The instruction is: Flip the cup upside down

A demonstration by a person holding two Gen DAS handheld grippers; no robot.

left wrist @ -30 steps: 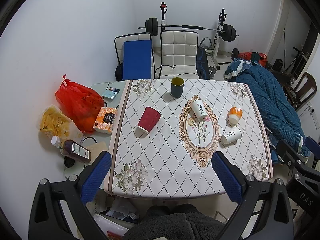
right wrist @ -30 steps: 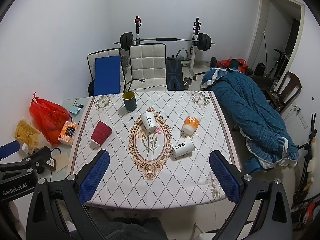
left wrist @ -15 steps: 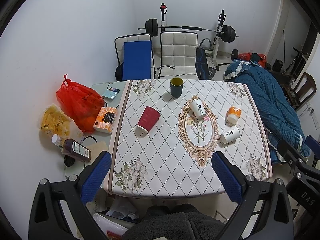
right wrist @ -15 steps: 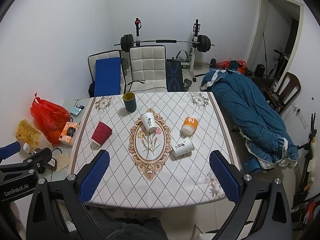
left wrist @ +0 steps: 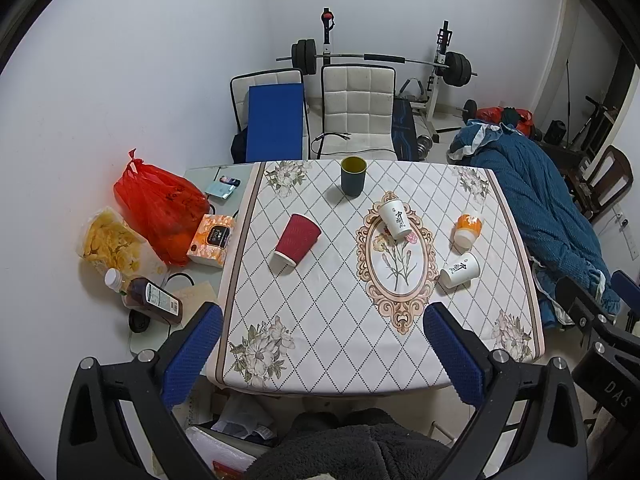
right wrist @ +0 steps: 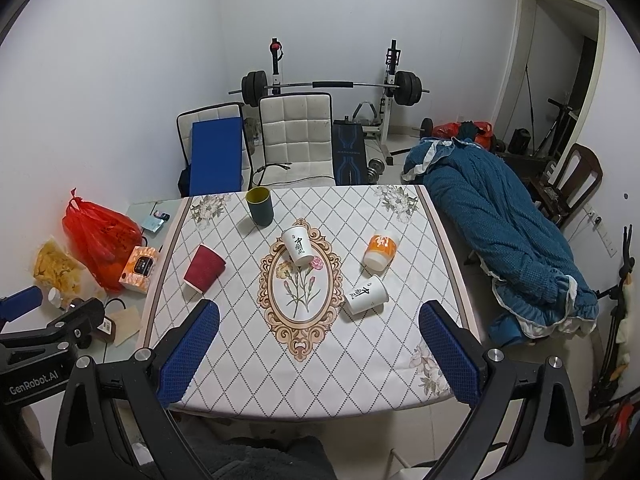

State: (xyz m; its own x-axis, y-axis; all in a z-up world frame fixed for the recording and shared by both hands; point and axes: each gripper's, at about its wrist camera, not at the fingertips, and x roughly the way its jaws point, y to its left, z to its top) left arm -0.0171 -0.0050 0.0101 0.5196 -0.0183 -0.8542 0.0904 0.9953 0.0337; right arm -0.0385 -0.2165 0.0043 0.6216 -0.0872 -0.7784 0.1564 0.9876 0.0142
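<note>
On the patterned tablecloth lie a red paper cup on its side, a white printed cup tilted, an orange-and-white cup and another white cup on its side. A dark green cup stands upright at the far edge. They also show in the right wrist view: red cup, white cup, orange cup, white cup, green cup. My left gripper and right gripper are open and empty, high above the near table edge.
Left of the table lie a red plastic bag, a tissue box, a snack bag and a bottle. Two chairs and a barbell rack stand behind. A blue blanket lies to the right.
Both grippers have drawn slightly back and up from the table. The cups have not moved.
</note>
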